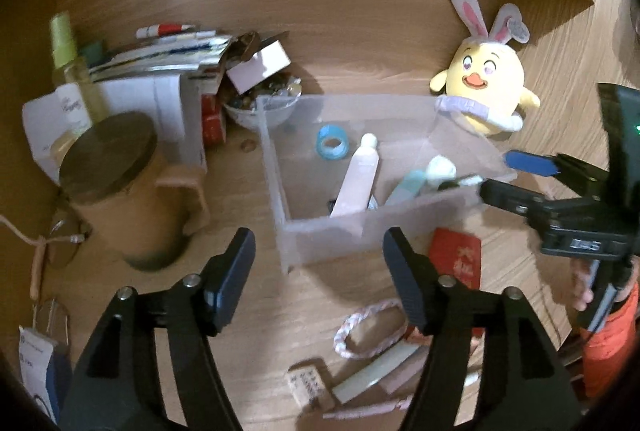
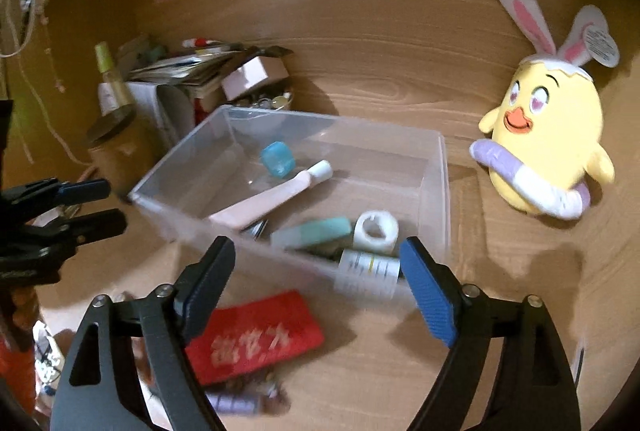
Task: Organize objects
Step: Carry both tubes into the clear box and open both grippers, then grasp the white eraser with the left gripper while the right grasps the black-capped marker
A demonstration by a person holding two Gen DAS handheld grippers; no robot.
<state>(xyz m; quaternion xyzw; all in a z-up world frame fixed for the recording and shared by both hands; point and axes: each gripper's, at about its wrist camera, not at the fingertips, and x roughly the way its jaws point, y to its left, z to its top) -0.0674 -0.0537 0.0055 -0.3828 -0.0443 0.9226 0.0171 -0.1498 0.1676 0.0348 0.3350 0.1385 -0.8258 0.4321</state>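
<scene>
With both jaws spread and empty, I risk nudging the clear box (image 2: 434, 191) just ahead when reaching for the red pouch (image 2: 256, 337) below them.

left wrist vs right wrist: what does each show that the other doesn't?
Left wrist only: the pink-and-white braided loop and small printed paper box on the wooden desk.
Right wrist only: the white printed cylinder bottle at the bin's near wall.
Both: the clear plastic bin holding the pink tube and blue tape roll, the yellow bunny-eared chick plush, the red embroidered pouch.
</scene>
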